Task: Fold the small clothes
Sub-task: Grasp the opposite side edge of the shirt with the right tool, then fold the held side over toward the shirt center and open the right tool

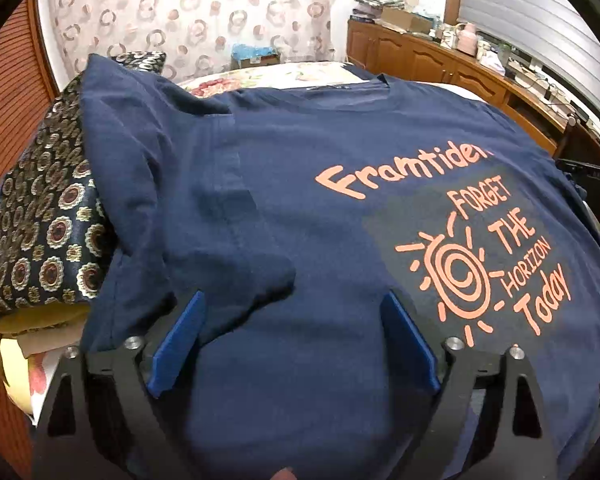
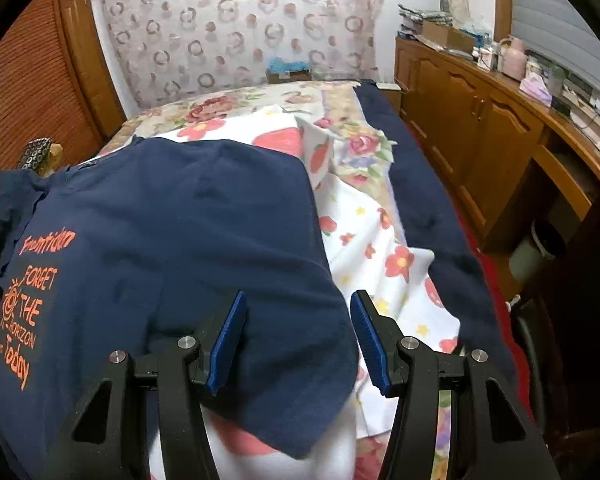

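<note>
A bed (image 2: 260, 104) with a floral cover is seen filling the middle of the room, and a white sheet with red flowers (image 2: 380, 240) is spread across it. Along the right side a run of wooden cabinets (image 2: 480, 120) is lined up, its top crowded with small items. A patterned curtain (image 2: 236, 28) is hung behind the bed.

On the bed the navy T-shirt (image 1: 300, 200) is laid front up, orange lettering and a sun drawing showing. Its one sleeve (image 1: 148, 148) is seen folded in over the body, next to a dark patterned cushion (image 1: 44, 232) on which the shirt's edge is draped. In the right wrist view the shirt's other sleeve (image 2: 300, 360) is stretched over the flowered sheet.

The left gripper (image 1: 294, 304) is held over the shirt's lower body, its blue fingers (image 1: 180, 340) set wide apart; no cloth is pinched. The right gripper (image 2: 298, 312) is poised at the sleeve, jaws parted about halfway, the sleeve lying below and between them; whether it is touched cannot be told.
</note>
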